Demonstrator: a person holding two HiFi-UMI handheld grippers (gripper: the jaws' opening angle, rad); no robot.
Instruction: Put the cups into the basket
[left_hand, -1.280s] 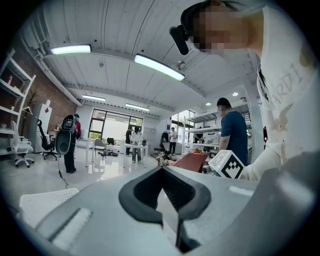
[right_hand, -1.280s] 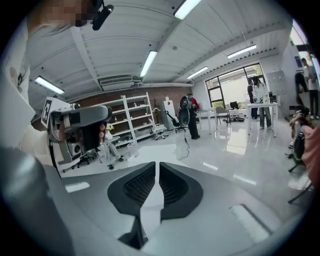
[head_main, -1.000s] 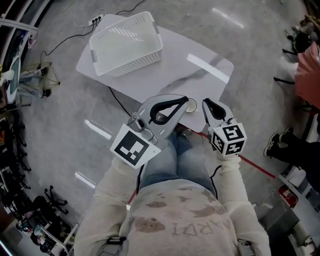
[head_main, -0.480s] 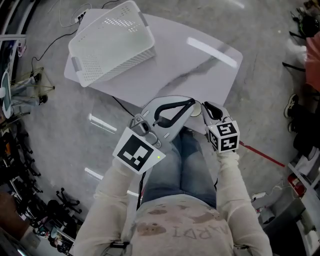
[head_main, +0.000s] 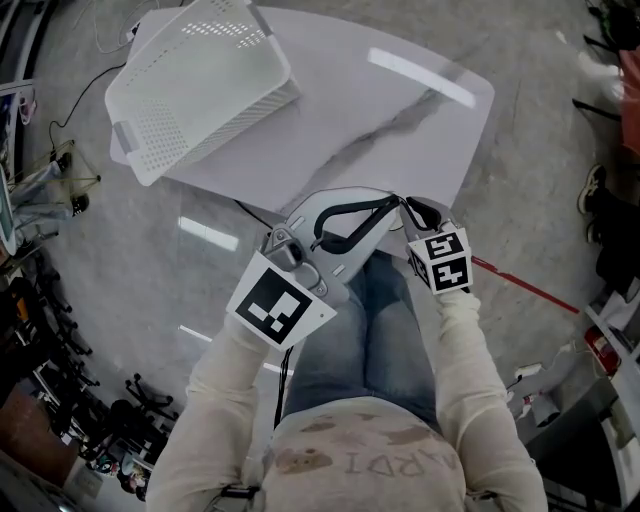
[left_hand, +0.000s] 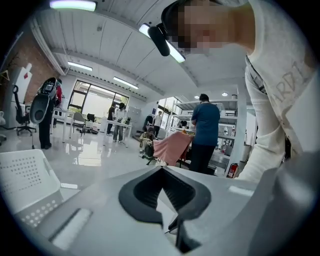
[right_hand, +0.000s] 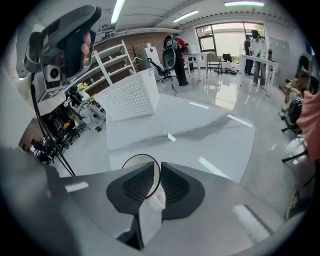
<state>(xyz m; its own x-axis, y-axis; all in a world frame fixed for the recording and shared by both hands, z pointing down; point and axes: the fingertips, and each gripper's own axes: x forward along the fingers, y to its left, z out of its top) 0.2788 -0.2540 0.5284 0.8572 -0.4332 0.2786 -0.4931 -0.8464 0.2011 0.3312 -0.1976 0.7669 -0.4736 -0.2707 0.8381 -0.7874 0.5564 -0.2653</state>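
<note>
A white perforated basket stands at the far left of the white marble table; it also shows as the basket and the basket in the gripper views. My right gripper hovers at the table's near edge. It is shut on the wall of a white cup, whose thin round rim sits between the right gripper jaws. In the head view the cup is hidden. Close to its left, my left gripper is tilted up off the table. The left gripper has its tips meeting, with nothing seen between them.
Black cables trail over the floor beyond the basket, and a red line runs along the floor to the right. People and tables stand in the hall behind. Shelving lies beyond the basket.
The two grippers have drawn closer together at the table's near edge. The cup rim that showed between them before is now hidden in the head view, which has tilted.
</note>
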